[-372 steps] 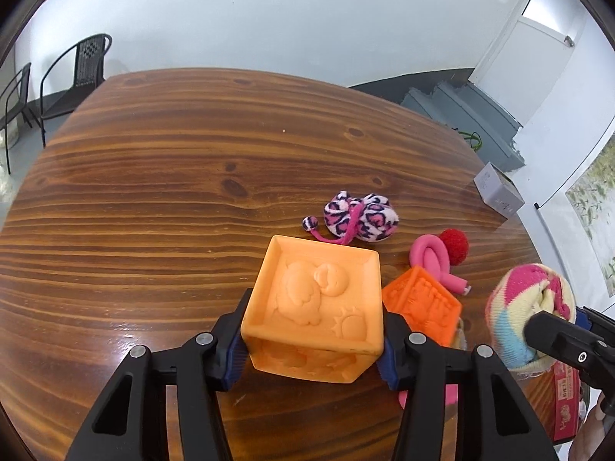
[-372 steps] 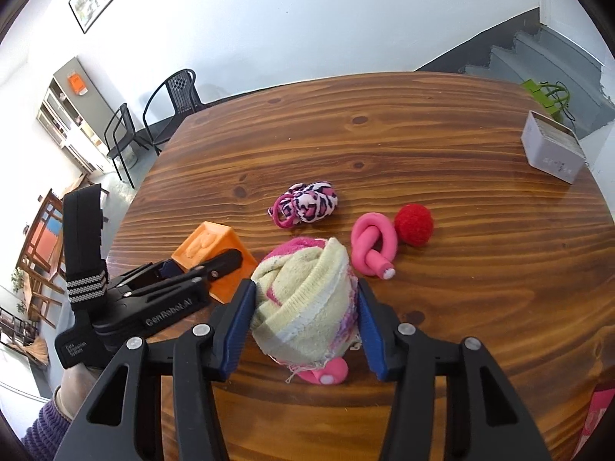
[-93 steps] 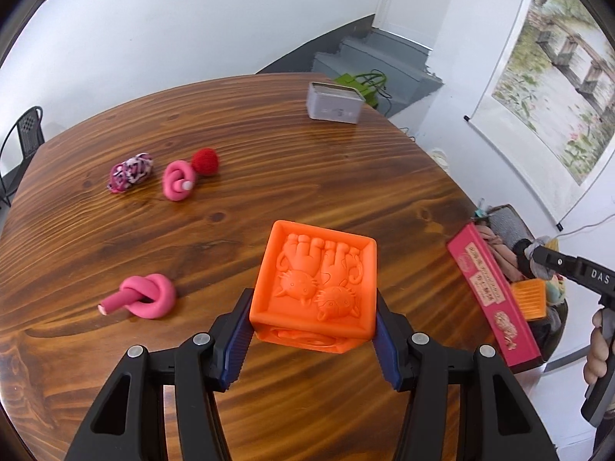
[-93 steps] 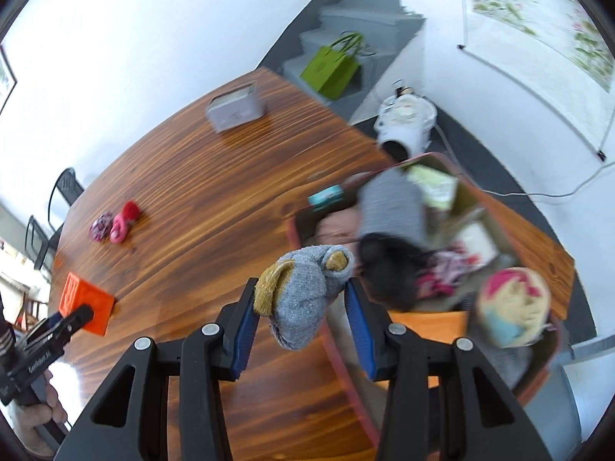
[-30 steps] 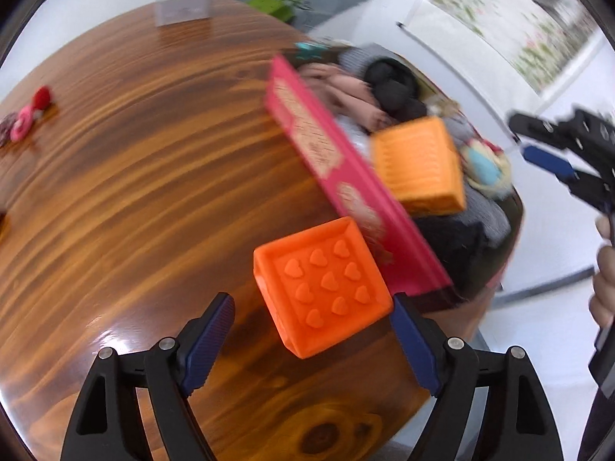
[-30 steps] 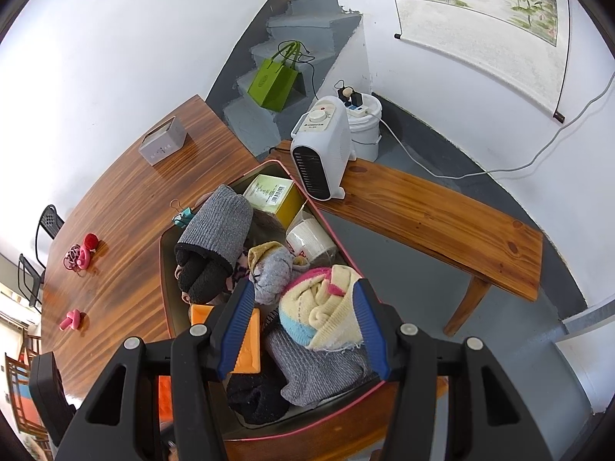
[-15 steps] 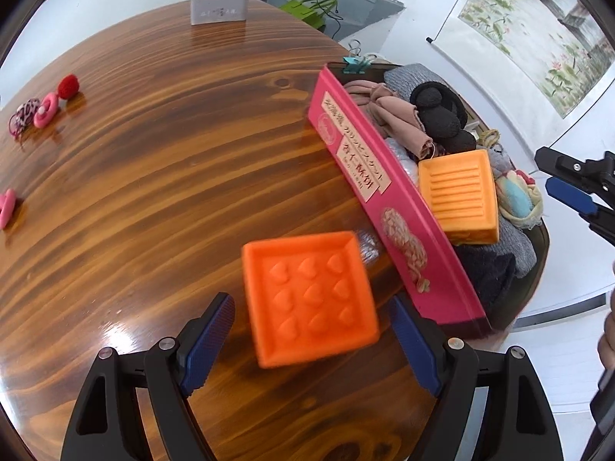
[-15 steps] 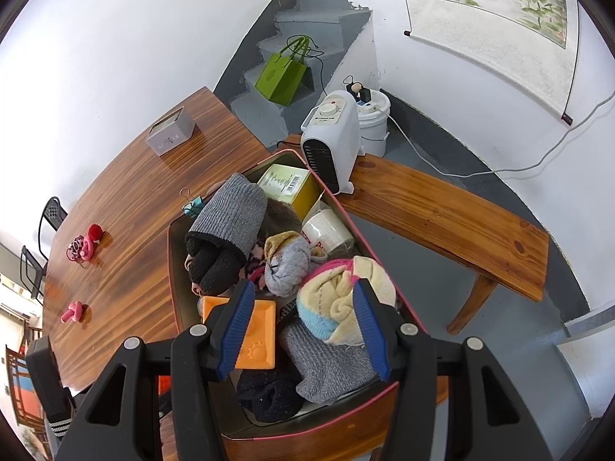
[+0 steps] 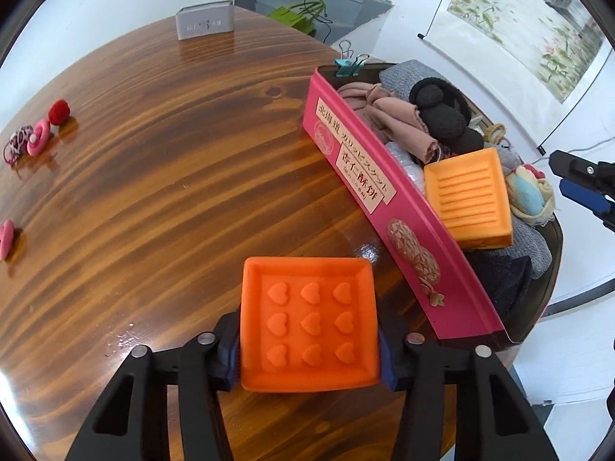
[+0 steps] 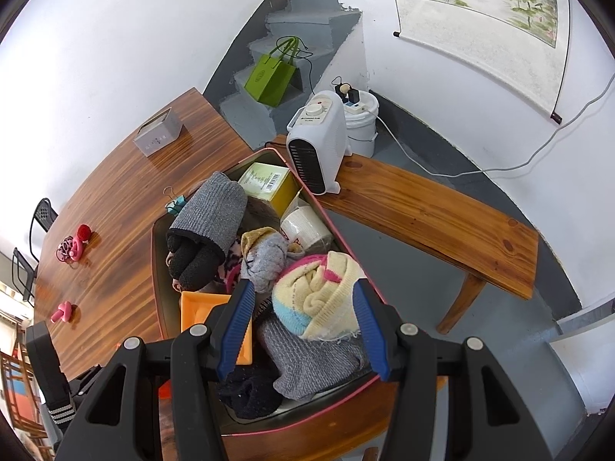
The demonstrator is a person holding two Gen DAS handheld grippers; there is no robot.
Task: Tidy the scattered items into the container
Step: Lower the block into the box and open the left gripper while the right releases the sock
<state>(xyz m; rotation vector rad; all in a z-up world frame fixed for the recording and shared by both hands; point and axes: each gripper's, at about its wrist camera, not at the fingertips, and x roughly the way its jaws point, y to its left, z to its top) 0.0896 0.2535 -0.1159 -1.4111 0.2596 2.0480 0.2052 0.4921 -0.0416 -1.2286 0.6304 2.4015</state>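
Observation:
My left gripper is shut on an orange toy cube with hearts, held above the wooden table just left of the pink tin container. The tin is full of socks, with another orange cube and a rolled pastel striped sock on top. My right gripper is open above the tin, its pads either side of that rolled sock without touching it. Pink knotted toys, a red pompom and a patterned scrunchie lie far left on the table.
A grey box stands at the table's far edge. A teal binder clip is clipped on the tin's far corner. A wooden bench with a white heater stands beyond the tin; stairs and a green bag behind.
The orange heart cube was loose between the open left jaws; now the left jaws have closed on it. The right gripper has stayed open over the tin.

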